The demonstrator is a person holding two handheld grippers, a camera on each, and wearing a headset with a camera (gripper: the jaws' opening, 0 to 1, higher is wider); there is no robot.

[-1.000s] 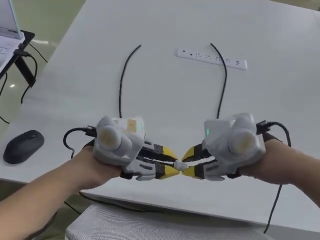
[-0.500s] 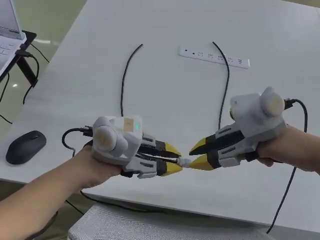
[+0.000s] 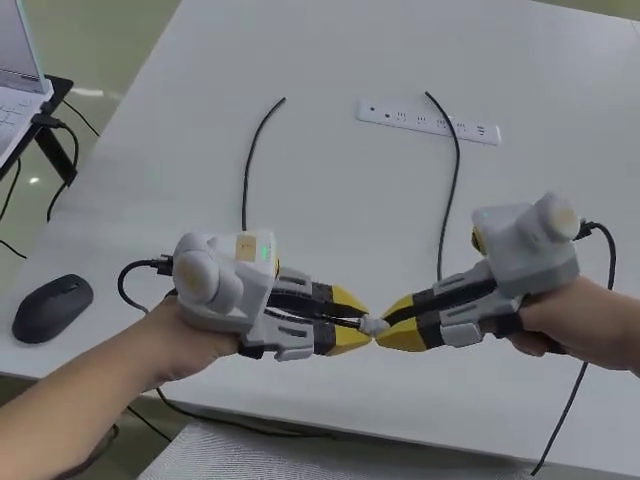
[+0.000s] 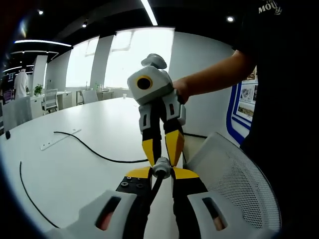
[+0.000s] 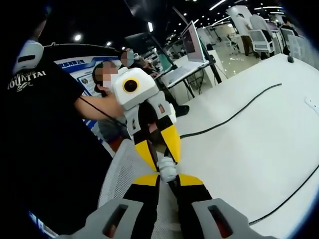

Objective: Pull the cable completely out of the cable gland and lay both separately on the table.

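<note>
The cable gland (image 3: 372, 325) is in the air over the near edge of the table (image 3: 330, 190) with the black cable (image 4: 154, 188) still threaded through it. I judge nothing is separated yet. My left gripper (image 3: 357, 323) is clamped on the gland, and my right gripper (image 3: 388, 326) pinches its opposite end. The pull-out and the laying down are both left to do.

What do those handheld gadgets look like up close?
The left gripper and right gripper each have a white body, black middle and yellow-tipped jaws. A black lead trails from each; a green light glows on the left one. The person's T-shirt is black with white lettering.
</note>
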